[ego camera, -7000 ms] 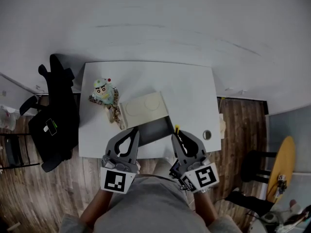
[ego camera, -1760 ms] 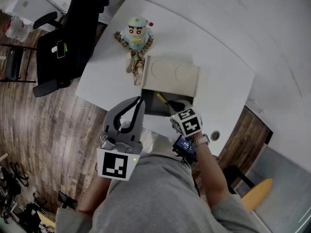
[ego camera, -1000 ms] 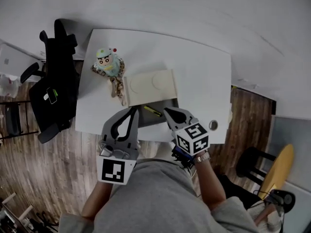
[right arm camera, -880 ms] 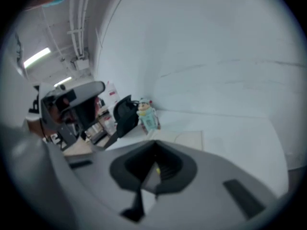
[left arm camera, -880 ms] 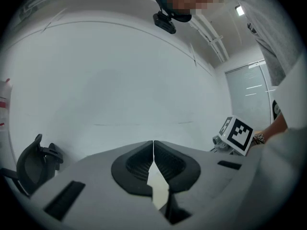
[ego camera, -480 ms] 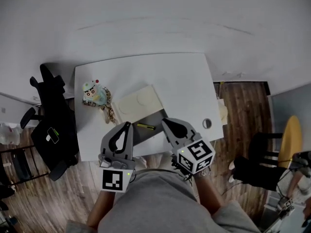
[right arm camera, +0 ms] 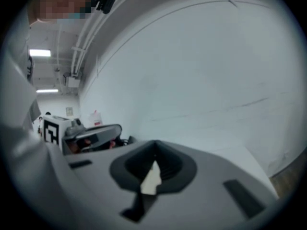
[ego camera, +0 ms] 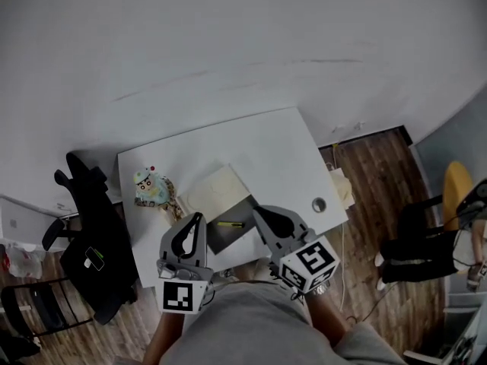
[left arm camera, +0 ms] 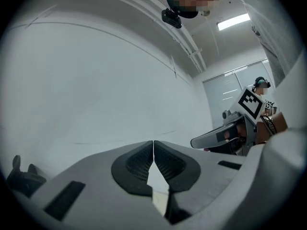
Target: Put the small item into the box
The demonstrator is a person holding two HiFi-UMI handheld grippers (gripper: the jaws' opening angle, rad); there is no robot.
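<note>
Over the table [ego camera: 266,150] edge, the left gripper [ego camera: 196,216] and right gripper [ego camera: 259,210] are both pinched closed, empty, pointing forward side by side; between them one yellow small item [ego camera: 228,224] lies inside the one box [ego camera: 219,239]

The left gripper [ego camera: 198,217] and right gripper [ego camera: 259,211] are pale grey plastic, each a pair of curved, tapering shells around a dark teardrop opening. Black ribbed pads [left arm camera: 138,164] line the inner faces of the jaws, and dark rectangular slots [left arm camera: 64,200] mark the shells. Each gripper carries a white cube [ego camera: 181,296] printed with black square markers. The person wears a grey shirt [ego camera: 251,329] and a dark band [left arm camera: 267,124] on the right wrist.
</note>
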